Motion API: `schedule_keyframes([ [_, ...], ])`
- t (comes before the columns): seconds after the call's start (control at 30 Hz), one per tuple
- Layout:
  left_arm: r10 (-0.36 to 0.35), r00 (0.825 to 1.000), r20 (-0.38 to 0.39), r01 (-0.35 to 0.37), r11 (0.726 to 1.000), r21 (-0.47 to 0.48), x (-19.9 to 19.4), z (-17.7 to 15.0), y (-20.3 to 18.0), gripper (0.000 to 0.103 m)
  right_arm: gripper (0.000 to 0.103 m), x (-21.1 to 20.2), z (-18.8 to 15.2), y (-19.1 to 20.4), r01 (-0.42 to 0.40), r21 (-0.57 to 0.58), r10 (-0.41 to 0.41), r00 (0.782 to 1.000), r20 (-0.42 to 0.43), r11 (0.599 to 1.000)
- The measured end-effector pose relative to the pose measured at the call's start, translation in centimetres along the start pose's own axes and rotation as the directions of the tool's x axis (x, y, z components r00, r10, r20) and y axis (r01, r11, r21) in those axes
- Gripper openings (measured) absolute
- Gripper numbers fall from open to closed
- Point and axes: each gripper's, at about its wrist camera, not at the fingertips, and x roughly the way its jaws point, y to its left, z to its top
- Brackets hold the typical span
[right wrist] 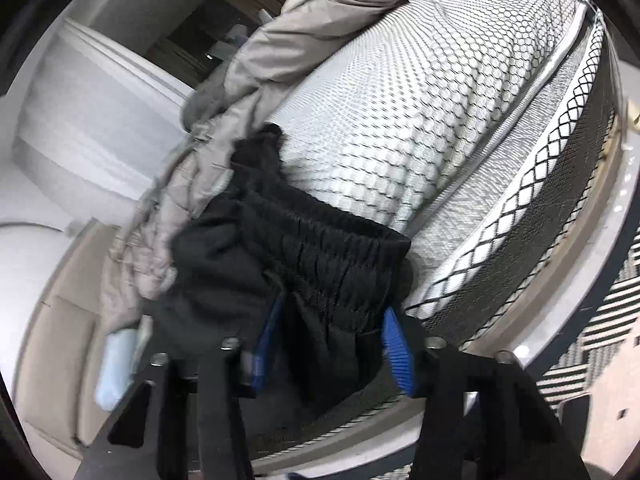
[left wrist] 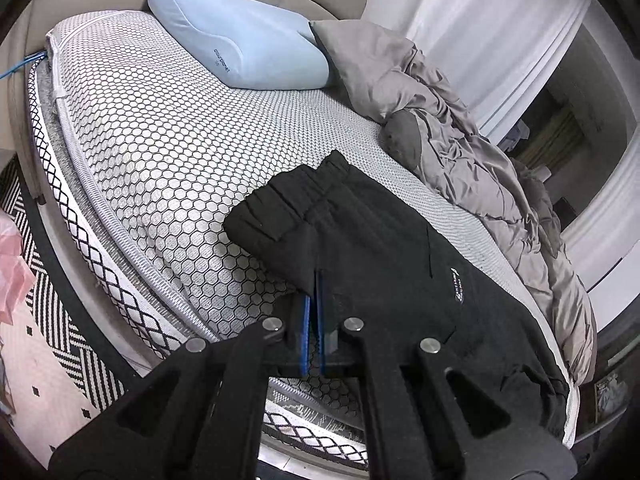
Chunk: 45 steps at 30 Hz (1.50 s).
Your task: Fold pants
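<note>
While the bed [left wrist: 168, 128] fills most of both views, its white cover shows a black honeycomb print. A gray blanket [left wrist: 460, 152] lies bunched along the bed's far side, from about 1 o'clock down to 4 o'clock in the left view. A light blue pillow [left wrist: 236, 36] sits at 12 o'clock, touching the blanket's corner. A black and white rug [left wrist: 56, 320] lies on the floor at 8 o'clock.

The black pants [left wrist: 380, 248] lie on the bed near its front edge, just beside the blanket. Their stretchy waist is at the top end, toward the pillow.

The left gripper [left wrist: 314, 280] is pinched tight on an edge of the pants at the waist end, its blue pads pressed together with cloth between them.

In the right view, which is blurry, the right gripper [right wrist: 330, 320] has the bunched waist [right wrist: 328, 252] between its blue pads [right wrist: 394, 340]. Its jaws stand partly apart, and I cannot tell if the pads press on the cloth.
</note>
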Motion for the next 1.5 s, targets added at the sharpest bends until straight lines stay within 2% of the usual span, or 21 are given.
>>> schedule_keyframes([
  [0.13, 0.005, 1.0, 0.004, -0.005, 1.0, 0.008, -0.8, -0.1, 0.5, 0.0, 0.017, -1.6, 0.3, 1.5, -0.06, -0.051, 0.063, 0.997, 0.051, 0.997],
  [0.23, 0.025, 0.999, -0.037, -0.026, 0.999, -0.027, -0.4, -0.4, 1.8, 0.0, 0.014, -2.5, 0.7, 1.8, -0.059, -0.057, 0.064, 0.994, 0.084, 0.997],
  [0.33, 0.039, 0.997, -0.064, -0.041, 0.999, -0.03, -0.3, -1.6, 2.7, 0.0, 0.013, -2.4, 0.6, 0.3, -0.036, 0.018, 0.035, 0.997, 0.067, 0.999],
  [0.43, 0.019, 0.998, -0.057, -0.022, 0.999, -0.038, -1.1, -1.8, 3.1, 0.0, 0.013, -3.2, 0.4, 0.7, -0.075, 0.035, 0.072, 0.994, 0.084, 0.997],
  [0.6, -0.012, 1.0, 0.022, 0.013, 1.0, -0.015, -3.0, 1.4, 0.9, 0.0, 0.012, -6.4, 2.5, 5.5, -0.115, -0.06, 0.124, 0.977, 0.172, 0.992],
  [0.7, -0.003, 0.998, 0.067, 0.002, 1.0, 0.02, -3.3, 3.6, -1.8, 0.0, 0.011, -7.0, 5.1, 9.9, -0.085, -0.125, 0.11, 0.971, 0.213, 0.989],
  [0.77, 0.0, 0.997, 0.081, -0.003, 0.999, 0.037, -2.4, 5.4, -4.0, 0.0, 0.011, -6.3, 6.9, 12.9, -0.059, -0.166, 0.098, 0.967, 0.235, 0.984],
  [0.9, 0.022, 0.998, 0.065, -0.024, 0.999, 0.031, 1.9, 9.8, -7.6, 0.0, 0.011, -1.6, 11.6, 18.0, -0.003, -0.185, 0.049, 0.969, 0.243, 0.983],
  [1.0, 0.069, 0.997, 0.021, -0.07, 0.997, 0.032, 7.3, 12.9, -9.9, 0.0, 0.011, 3.3, 15.1, 20.2, 0.043, -0.168, -0.004, 0.973, 0.229, 0.985],
  [1.07, 0.111, 0.993, -0.034, -0.11, 0.994, 0.021, 11.9, 14.5, -10.8, 0.0, 0.012, 8.2, 17.5, 21.6, 0.103, -0.161, -0.066, 0.974, 0.219, 0.982],
  [1.1, 0.131, 0.99, -0.06, -0.131, 0.991, 0.008, 14.4, 15.2, -11.1, 0.0, 0.016, 10.1, 18.4, 21.8, 0.109, -0.148, -0.075, 0.972, 0.221, 0.983],
  [1.13, 0.149, 0.986, -0.081, -0.149, 0.989, 0.008, 15.9, 15.5, -11.2, 0.002, 0.034, 13.4, 19.3, 21.9, 0.143, -0.143, -0.113, 0.973, 0.203, 0.979],
  [1.17, 0.182, 0.976, -0.119, -0.181, 0.983, 0.017, 17.8, 15.8, -11.2, 0.008, 0.046, 15.7, 20.0, 21.9, 0.198, -0.154, -0.169, 0.968, 0.185, 0.968],
  [1.2, 0.202, 0.966, -0.162, -0.2, 0.979, 0.028, 19.2, 16.1, -11.2, 0.01, 0.052, 17.6, 20.4, 21.9, 0.235, -0.158, -0.209, 0.963, 0.168, 0.959],
  [1.23, 0.194, 0.965, -0.177, -0.191, 0.981, 0.036, 19.8, 16.3, -11.1, 0.013, 0.053, 18.8, 20.5, 21.6, 0.249, -0.153, -0.226, 0.962, 0.154, 0.956],
  [1.3, 0.161, 0.975, -0.15, -0.157, 0.987, 0.036, 19.2, 16.3, -11.1, 0.026, 0.056, 19.4, 19.5, 21.5, 0.245, -0.19, -0.218, 0.964, 0.15, 0.951],
  [1.33, 0.173, 0.978, -0.119, -0.169, 0.984, 0.05, 18.3, 16.1, -11.4, 0.04, 0.067, 19.1, 18.9, 21.3, 0.241, -0.214, -0.211, 0.965, 0.157, 0.947],
  [1.37, 0.196, 0.976, -0.095, -0.191, 0.98, 0.062, 17.6, 15.7, -11.4, 0.057, 0.073, 18.6, 17.9, 21.3, 0.229, -0.248, -0.192, 0.968, 0.164, 0.941],
  [1.4, 0.218, 0.974, -0.057, -0.213, 0.974, 0.074, 16.6, 15.4, -11.8, 0.063, 0.08, 18.2, 17.0, 21.3, 0.211, -0.27, -0.171, 0.971, 0.164, 0.939],
  [1.43, 0.208, 0.978, -0.014, -0.206, 0.975, 0.084, 15.5, 14.9, -12.5, 0.066, 0.081, 17.6, 16.0, 21.1, 0.194, -0.286, -0.151, 0.975, 0.165, 0.938],
  [1.5, 0.171, 0.985, 0.023, -0.173, 0.978, 0.117, 13.5, 13.1, -14.3, 0.071, 0.084, 16.8, 14.1, 20.7, 0.174, -0.3, -0.131, 0.979, 0.158, 0.938],
])
